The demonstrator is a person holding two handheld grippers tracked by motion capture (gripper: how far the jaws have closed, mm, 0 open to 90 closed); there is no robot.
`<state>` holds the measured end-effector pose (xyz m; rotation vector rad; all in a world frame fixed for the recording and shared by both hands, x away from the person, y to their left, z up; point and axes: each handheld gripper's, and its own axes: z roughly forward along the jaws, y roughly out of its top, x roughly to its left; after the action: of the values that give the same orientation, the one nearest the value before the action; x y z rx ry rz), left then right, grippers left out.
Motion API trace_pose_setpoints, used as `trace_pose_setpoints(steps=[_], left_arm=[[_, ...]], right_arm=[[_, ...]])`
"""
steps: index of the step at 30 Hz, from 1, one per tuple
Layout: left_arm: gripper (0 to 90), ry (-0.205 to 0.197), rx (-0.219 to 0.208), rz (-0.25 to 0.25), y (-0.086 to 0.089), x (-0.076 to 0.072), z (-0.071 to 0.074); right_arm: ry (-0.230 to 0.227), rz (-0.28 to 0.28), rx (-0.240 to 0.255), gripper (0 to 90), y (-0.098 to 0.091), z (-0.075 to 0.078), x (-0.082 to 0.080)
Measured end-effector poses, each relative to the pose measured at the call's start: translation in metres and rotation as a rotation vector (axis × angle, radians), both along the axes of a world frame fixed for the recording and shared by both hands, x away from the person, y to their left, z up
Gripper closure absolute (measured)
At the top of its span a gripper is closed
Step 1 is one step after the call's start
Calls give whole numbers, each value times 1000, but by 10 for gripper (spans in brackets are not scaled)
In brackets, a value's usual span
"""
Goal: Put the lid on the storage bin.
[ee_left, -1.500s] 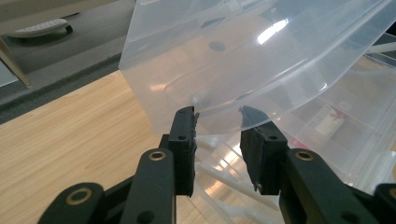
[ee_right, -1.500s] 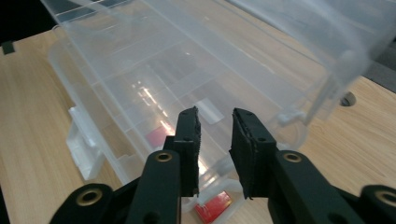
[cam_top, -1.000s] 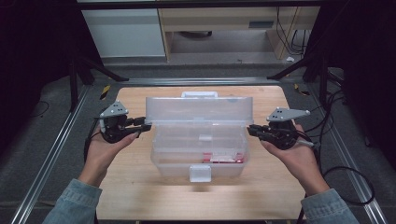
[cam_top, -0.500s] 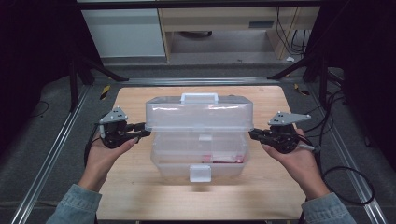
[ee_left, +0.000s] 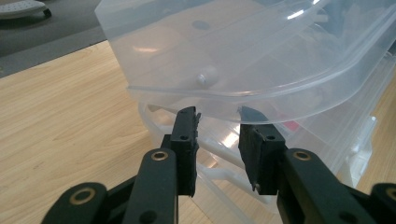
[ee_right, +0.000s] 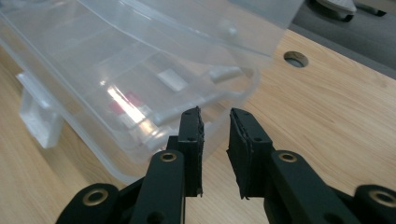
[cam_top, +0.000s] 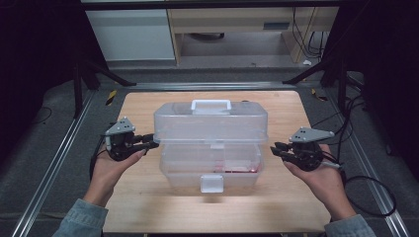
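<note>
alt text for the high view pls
A clear plastic storage box sits mid-table on a wooden table, its hinged lid with a white handle partly lowered. A person's hands hold a black gripper at each side: the left gripper at the lid's left edge, the right gripper just off the box.

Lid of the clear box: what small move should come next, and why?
Probably ease the left gripper down so the lid settles shut on the box. The lid hangs tilted above the box, with that gripper's tips at its rim; the right gripper, jaws just opening on nothing, is clear of it.
</note>
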<state>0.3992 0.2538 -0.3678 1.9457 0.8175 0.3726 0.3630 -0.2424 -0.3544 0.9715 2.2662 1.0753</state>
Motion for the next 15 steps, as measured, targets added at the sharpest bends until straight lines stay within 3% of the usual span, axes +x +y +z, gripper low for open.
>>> trace_pose_setpoints(steps=[5,15], left_arm=[[673,16,-4,8,1,-3,-3],[682,10,-6,10,1,-9,-11]], right_arm=[[-7,-54,-35,679,-9,-10,-2],[13,-141,-45,539,-21,-31,3]])
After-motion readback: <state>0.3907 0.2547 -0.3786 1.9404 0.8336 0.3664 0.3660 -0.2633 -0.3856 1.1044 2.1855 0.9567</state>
